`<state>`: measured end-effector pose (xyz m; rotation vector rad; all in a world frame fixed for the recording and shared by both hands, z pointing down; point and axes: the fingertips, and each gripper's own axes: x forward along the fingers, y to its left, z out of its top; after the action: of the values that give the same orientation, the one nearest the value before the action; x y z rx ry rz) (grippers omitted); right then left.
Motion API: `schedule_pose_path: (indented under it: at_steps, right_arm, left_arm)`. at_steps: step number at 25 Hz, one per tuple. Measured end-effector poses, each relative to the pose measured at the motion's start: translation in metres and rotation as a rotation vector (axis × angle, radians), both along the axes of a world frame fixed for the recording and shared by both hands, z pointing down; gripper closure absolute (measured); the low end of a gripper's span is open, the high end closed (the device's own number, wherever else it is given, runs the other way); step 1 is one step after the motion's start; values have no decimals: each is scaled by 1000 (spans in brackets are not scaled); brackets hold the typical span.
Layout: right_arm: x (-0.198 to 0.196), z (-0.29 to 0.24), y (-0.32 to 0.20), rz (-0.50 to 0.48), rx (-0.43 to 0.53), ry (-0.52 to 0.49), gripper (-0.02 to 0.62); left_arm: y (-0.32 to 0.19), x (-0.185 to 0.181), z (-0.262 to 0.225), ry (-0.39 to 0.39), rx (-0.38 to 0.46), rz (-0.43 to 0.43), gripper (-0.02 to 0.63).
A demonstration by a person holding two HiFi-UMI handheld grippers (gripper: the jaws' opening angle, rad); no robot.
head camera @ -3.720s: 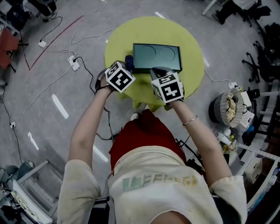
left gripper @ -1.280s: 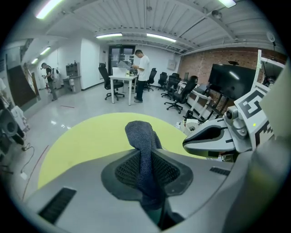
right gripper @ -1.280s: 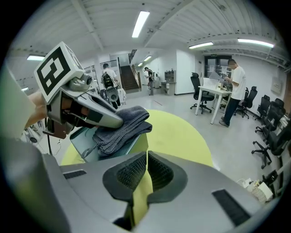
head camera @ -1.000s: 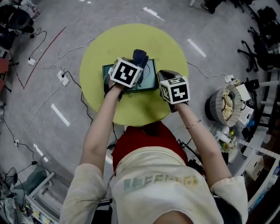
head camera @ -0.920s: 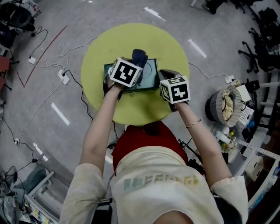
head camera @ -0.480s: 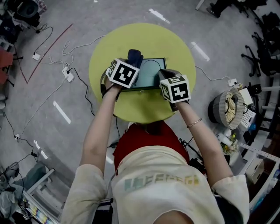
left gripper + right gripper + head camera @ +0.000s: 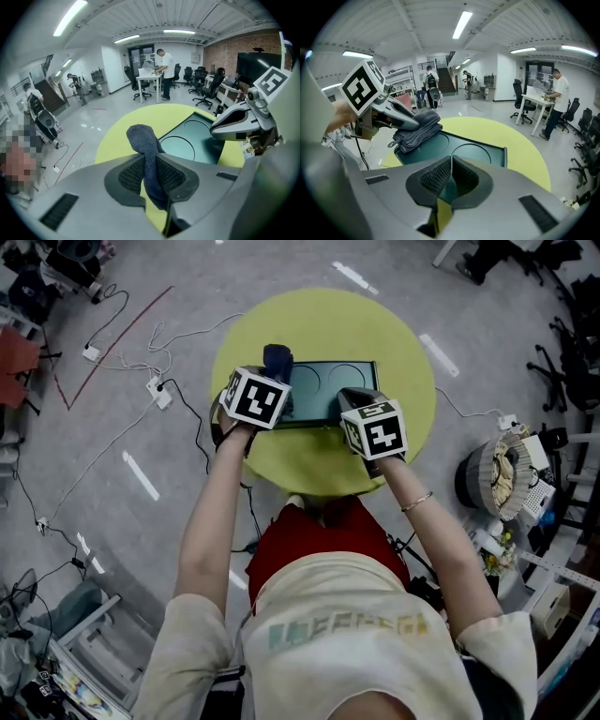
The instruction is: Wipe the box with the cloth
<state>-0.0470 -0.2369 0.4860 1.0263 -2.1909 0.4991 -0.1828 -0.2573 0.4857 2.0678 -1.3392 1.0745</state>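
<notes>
A dark green box (image 7: 333, 392) with two circles on its top lies on the round yellow-green table (image 7: 319, 457). My left gripper (image 7: 266, 381) is shut on a folded dark blue cloth (image 7: 277, 359), which rests on the box's left end. In the left gripper view the cloth (image 7: 143, 140) stands up between the jaws of that gripper (image 7: 151, 158), with the box (image 7: 197, 140) to the right. My right gripper (image 7: 451, 161) is shut, its tips over the near edge of the box (image 7: 480, 149). That view also shows the cloth (image 7: 417, 127) under the left gripper (image 7: 401, 117).
Cables and a power strip (image 7: 155, 388) lie on the floor left of the table. A round bin (image 7: 502, 476) stands to the right, with office chairs (image 7: 562, 343) beyond it. People stand at desks (image 7: 164, 70) far off in the room.
The left gripper has slid the cloth leftward along the box top, from about the middle to the left end. The right gripper has stayed at the box's near edge.
</notes>
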Motion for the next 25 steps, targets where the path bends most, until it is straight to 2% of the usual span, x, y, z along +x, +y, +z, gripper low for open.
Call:
schedule_pose_path:
  at_steps: [5,7,9,15,22,25]
  right_arm:
    - [0,-7,26,33,15,-3,557]
    - [11,-12,35,61,30,-9,557]
    - [24,-17,44,89,43,-22,557]
    - [74,-19,65,115,47,-55,557]
    - [152,-3,82,132,11,-54,557]
    - [174,2,88,130,2,-57,557]
  left_arm:
    - [18,-21,-20,28,52,-53,535]
    - [27,-20,-32,10,82,-54,535]
    - [34,-7,-42,24,106,-37,535]
    - [51,75,-65,114,122,24,535]
    - [64,192,-61,219,93,92,535]
    - [68,232,-61,247,107,111,535]
